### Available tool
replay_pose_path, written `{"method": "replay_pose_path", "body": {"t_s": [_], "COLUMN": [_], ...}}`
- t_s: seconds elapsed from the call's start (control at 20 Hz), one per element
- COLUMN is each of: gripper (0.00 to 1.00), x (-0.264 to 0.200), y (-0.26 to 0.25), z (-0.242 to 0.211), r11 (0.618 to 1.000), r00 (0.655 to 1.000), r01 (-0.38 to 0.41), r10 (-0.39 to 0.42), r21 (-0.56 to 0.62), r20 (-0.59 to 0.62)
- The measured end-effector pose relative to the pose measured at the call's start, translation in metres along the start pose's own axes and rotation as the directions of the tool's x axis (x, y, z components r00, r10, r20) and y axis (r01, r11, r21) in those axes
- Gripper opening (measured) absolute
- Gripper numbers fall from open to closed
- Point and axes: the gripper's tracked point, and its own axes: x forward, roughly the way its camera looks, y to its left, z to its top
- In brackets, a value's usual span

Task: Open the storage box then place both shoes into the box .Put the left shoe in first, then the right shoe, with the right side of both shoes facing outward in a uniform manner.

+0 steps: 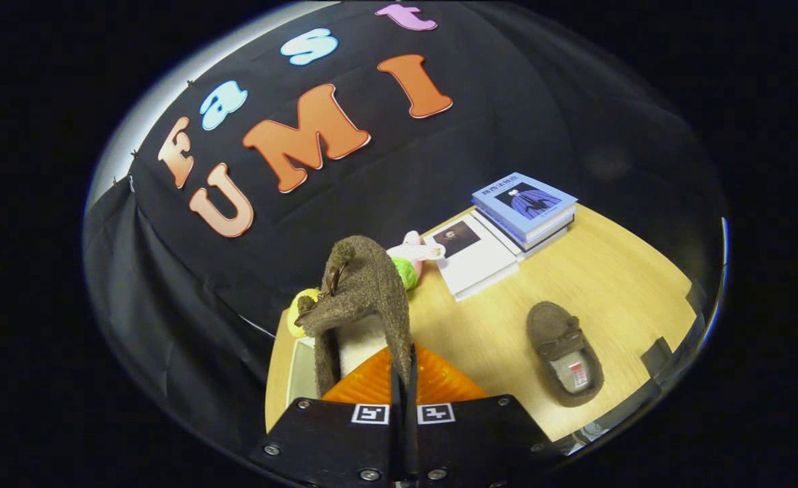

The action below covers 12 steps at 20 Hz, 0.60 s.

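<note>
My gripper (403, 369) is shut on the side wall of a brown furry shoe (361, 298) with a bow. The shoe hangs toe-up right ahead of the fingers, its white lining facing me. A white box edge (298, 369) shows just below and left of the held shoe, mostly hidden by it and by the fingers. A second brown shoe (563, 351) with a bow lies flat on the wooden table (615, 285) to the right of the fingers, its opening up.
Beyond the held shoe lie a white book (474, 256) and a stack of books with a blue cover (526, 209). A pink and green plush toy (412, 261) and a yellow toy (297, 308) sit at the table's far edge by the black cloth.
</note>
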Motion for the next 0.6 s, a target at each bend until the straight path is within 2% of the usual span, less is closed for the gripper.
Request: {"method": "replay_pose_path", "body": {"t_s": [0.35,0.6], "gripper": [0.01,0.01], "x": [0.020,0.042], "y": [0.055,0.078], "z": [-0.039,-0.080], "r11": [0.997,0.995], "r00": [0.994,0.981], "r01": [-0.072,-0.085], "r10": [0.069,0.077], "r21": [-0.034,-0.042], "r20": [-0.089,-0.177]}}
